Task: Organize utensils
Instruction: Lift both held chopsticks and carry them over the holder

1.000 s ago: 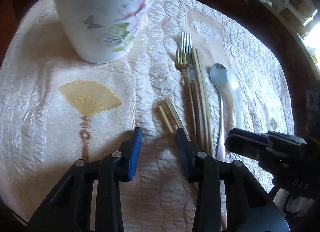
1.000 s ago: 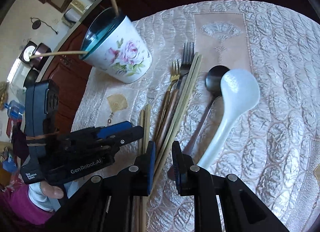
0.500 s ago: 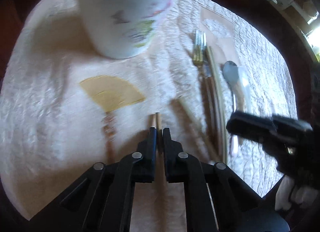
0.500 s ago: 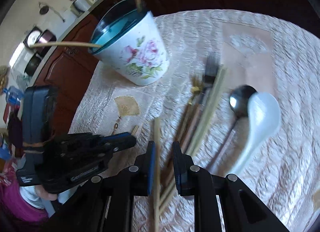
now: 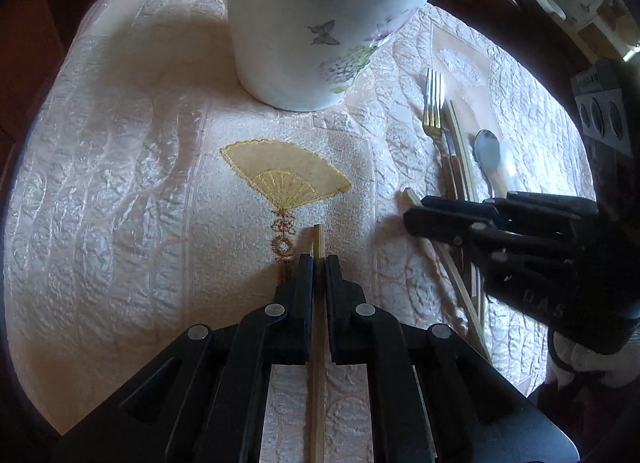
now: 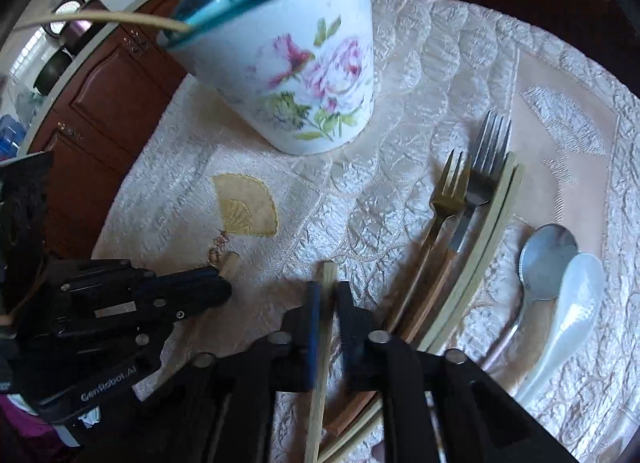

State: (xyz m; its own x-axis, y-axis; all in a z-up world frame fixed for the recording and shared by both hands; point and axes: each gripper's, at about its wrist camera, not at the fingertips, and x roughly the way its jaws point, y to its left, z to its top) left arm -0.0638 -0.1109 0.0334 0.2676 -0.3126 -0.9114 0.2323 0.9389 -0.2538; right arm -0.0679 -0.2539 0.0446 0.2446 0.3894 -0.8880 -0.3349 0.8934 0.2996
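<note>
In the left wrist view my left gripper (image 5: 319, 261) is shut on a pale wooden chopstick (image 5: 318, 237), whose tip sticks out just past the pads. My right gripper (image 6: 326, 289) has a second chopstick (image 6: 329, 269) between its pads, and its jaws are closing tight on it. The white floral cup (image 6: 296, 75) with a teal rim stands on the cloth beyond both grippers. It holds a chopstick (image 6: 120, 19) that leans out over its rim. Each gripper shows in the other's view: the right gripper (image 5: 414, 217) and the left gripper (image 6: 224, 287).
To the right lie a gold fork (image 6: 448, 191), a steel fork (image 6: 490, 151), a pair of greenish chopsticks (image 6: 494, 227), a metal spoon (image 6: 548, 253) and a white ceramic spoon (image 6: 576, 303). A yellow fan is embroidered on the quilted tablecloth (image 5: 120, 143). Dark wooden cabinets stand behind the table.
My left gripper went from open to shut on one chopstick and slid it left toward the fan. My right gripper took the other chopstick, shifted left and rolled.
</note>
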